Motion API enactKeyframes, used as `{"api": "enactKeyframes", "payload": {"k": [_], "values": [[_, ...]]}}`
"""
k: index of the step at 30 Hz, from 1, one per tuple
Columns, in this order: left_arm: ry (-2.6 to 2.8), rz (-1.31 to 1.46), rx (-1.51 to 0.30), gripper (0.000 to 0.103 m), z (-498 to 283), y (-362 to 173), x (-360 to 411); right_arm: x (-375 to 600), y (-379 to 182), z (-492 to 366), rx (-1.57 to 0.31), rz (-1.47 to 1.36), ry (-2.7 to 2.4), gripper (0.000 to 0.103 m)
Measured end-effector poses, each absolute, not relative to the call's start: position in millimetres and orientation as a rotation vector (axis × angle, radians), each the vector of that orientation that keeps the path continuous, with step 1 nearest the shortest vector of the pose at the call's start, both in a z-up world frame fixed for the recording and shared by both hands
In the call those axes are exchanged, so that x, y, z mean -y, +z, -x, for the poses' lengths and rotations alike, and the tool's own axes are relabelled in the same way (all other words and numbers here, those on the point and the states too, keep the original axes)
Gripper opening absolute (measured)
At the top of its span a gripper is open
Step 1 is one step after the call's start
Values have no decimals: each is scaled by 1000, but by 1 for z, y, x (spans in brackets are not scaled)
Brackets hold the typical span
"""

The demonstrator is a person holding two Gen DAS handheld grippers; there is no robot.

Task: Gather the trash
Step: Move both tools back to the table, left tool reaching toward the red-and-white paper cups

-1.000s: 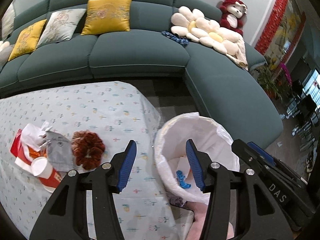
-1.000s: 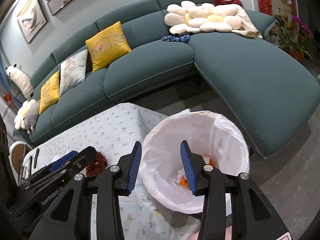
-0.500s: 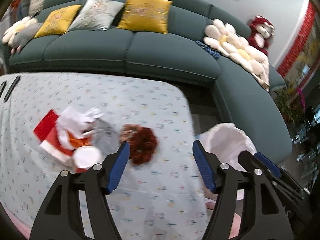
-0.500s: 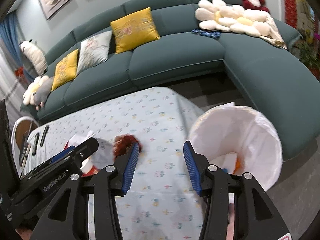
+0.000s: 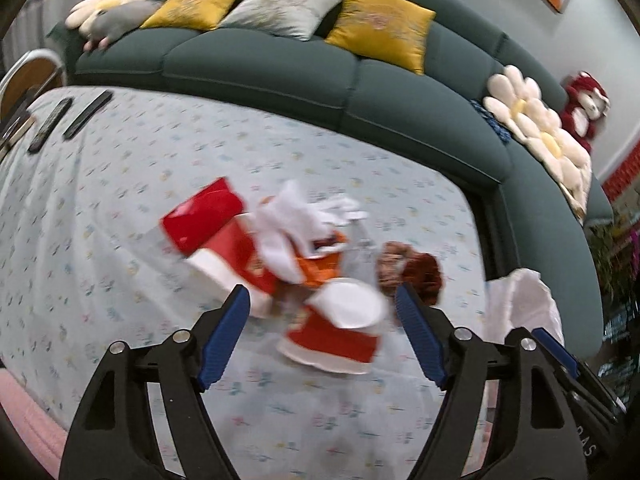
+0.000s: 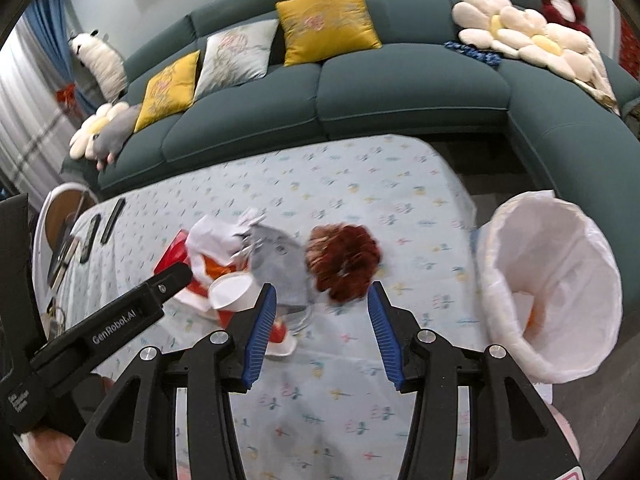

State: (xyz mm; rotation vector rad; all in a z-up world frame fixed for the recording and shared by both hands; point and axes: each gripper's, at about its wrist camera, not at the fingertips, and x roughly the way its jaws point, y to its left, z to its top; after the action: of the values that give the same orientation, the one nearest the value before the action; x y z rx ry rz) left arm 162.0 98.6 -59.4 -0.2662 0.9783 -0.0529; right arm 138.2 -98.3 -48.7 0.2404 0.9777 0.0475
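A pile of trash lies on the patterned tablecloth [image 5: 120,208]: a red and white paper cup [image 5: 336,332] on its side, a red carton [image 5: 208,216], crumpled white paper [image 5: 288,232], a grey face mask [image 6: 276,264] and a reddish-brown scrunchie [image 6: 344,260]. My left gripper [image 5: 320,336] is open and empty, with the cup between its fingers. My right gripper [image 6: 320,332] is open and empty, just before the mask and scrunchie. The white-lined trash bin [image 6: 556,288] stands off the table's right end, with some trash inside.
A dark green corner sofa [image 6: 400,92] with yellow and grey cushions runs behind the table. Remote controls [image 5: 68,120] lie at the table's far left. A round side table [image 6: 60,216] stands at the left. Flower cushions and a red plush toy [image 5: 580,108] sit on the sofa.
Both grippers have swung left from over the bin to the trash pile on the table. The left gripper's jaws have opened wider and now frame the cup.
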Motion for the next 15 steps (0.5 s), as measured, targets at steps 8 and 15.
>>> {"api": "enactKeyframes", "payload": {"k": [8, 15], "values": [[16, 306, -1041, 75, -161, -91, -143, 68, -83, -140, -1057, -222, 78, 54], [36, 357, -1121, 85, -169, -124, -157, 51, -113, -146, -1131, -218, 86, 54]]}}
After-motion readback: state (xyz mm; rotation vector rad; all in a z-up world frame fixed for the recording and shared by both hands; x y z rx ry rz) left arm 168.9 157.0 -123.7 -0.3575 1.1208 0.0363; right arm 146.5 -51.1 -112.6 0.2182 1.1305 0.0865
